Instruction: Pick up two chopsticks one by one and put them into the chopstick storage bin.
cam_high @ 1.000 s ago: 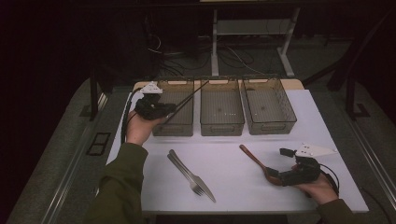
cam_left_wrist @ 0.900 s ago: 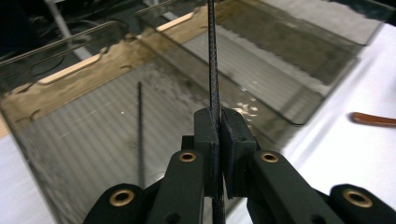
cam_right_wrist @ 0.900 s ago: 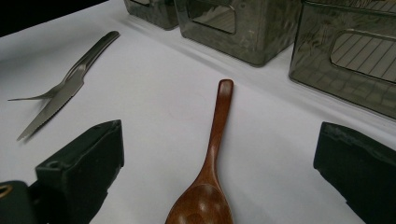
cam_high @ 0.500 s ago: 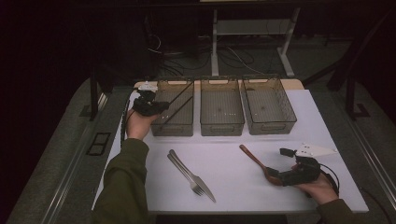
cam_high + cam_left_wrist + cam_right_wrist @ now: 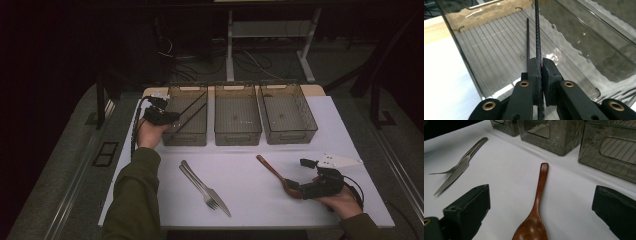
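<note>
The counter [image 5: 260, 200] spreads white under the lamps, and along its far edge sit three smoky clear bins side by side: left bin [image 5: 187, 131], middle bin [image 5: 237, 117], right bin [image 5: 287, 115]. Over at the left bin's near left corner, the left claw [image 5: 167, 118] sits just above the rim, clamped tight on a thin black chopstick [image 5: 192, 106]. In the left gripper view the two pads pinch that chopstick [image 5: 537, 32] hard between them, and it runs straight out over the ribbed floor of the bin, tilted, its far end high toward the far wall. A second chopstick [image 5: 527, 42] lies just beside it, lower in the same bin.

Down at the near right, the right claw [image 5: 296, 187] rests low by the counter with its jaws wide apart, one either side of a wooden spoon [image 5: 274, 175]. The right gripper view puts the spoon [image 5: 537, 205] flat on the counter, bowl toward the claw, handle pointing at the bins, neither pad touching it.

Mid-counter, a fork [image 5: 197, 186] and a knife [image 5: 212, 192] lie together, touching, angled with the handles toward the left bin.
</note>
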